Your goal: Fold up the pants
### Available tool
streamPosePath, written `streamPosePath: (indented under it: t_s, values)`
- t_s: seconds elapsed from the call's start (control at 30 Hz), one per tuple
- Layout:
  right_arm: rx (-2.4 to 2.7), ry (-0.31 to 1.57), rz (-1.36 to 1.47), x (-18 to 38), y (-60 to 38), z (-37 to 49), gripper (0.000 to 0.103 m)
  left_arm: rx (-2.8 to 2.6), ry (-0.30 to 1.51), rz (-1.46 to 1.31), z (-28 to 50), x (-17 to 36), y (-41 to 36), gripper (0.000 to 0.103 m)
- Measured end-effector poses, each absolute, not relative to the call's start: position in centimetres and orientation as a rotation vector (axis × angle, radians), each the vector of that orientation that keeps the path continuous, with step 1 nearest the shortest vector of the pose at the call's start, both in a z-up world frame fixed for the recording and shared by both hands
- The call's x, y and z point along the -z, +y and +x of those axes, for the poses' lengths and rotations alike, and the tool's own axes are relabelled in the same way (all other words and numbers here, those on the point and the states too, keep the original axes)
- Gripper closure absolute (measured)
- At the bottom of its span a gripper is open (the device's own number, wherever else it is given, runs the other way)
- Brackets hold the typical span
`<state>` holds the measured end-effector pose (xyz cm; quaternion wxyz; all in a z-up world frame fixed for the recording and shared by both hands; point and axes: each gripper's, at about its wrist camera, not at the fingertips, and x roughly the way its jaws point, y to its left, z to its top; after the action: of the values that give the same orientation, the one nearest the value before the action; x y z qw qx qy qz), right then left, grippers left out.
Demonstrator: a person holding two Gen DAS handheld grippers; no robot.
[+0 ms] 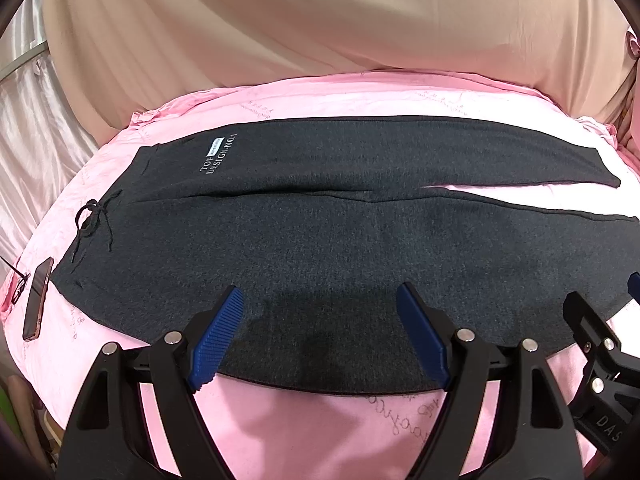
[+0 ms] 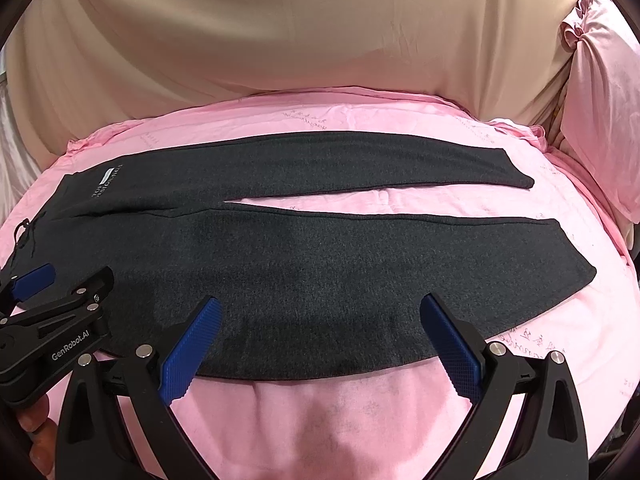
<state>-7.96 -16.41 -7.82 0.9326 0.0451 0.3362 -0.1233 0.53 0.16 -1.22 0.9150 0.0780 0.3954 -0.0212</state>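
Note:
Dark grey pants (image 1: 320, 216) lie flat on a pink sheet, waistband and black drawstring (image 1: 93, 220) at the left, both legs running right with a narrow gap between them. They also show in the right wrist view (image 2: 320, 264). My left gripper (image 1: 320, 300) is open, hovering over the near leg's near edge, empty. My right gripper (image 2: 320, 312) is open over the same near edge further right, empty. The left gripper appears at the left in the right wrist view (image 2: 60, 292).
A pink sheet (image 1: 320, 424) covers the bed. A phone (image 1: 38, 300) lies left of the waistband. Beige curtain fabric (image 1: 320, 20) hangs behind. A pink pillow (image 2: 600, 120) sits at the far right.

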Motion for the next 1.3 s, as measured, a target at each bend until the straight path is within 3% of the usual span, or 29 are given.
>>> streamPosePath:
  t_s: [0.4,0.7,0.87,1.0,1.13,1.3]
  values:
    - [0.250,0.682,0.067,8.5,-16.8,-6.8,0.005,0.037,0.830,0.170,1.5,2.0,0.1,0.026]
    - [0.319,0.666,0.086,7.2,-22.4,-4.4,0.005,0.029,0.838,0.170,3.5,2.5,0.1,0.026]
    - [0.358,0.589,0.154,5.8,-34.9,0.4,0.008,0.064,0.786,0.043,8.0,-0.6,5.4,0.026]
    - [0.377,0.687,0.176,6.4,-46.3,7.0,0.018,-0.048,0.698,0.035,14.3,-3.0,11.1,0.020]
    - [0.360,0.749,0.234,7.6,-52.1,11.1,0.025,-0.170,0.713,0.060,21.8,-3.1,16.7,0.019]
    - [0.318,0.808,0.270,9.5,-54.6,14.6,0.025,-0.279,0.809,-0.045,29.7,-1.3,25.0,0.019]
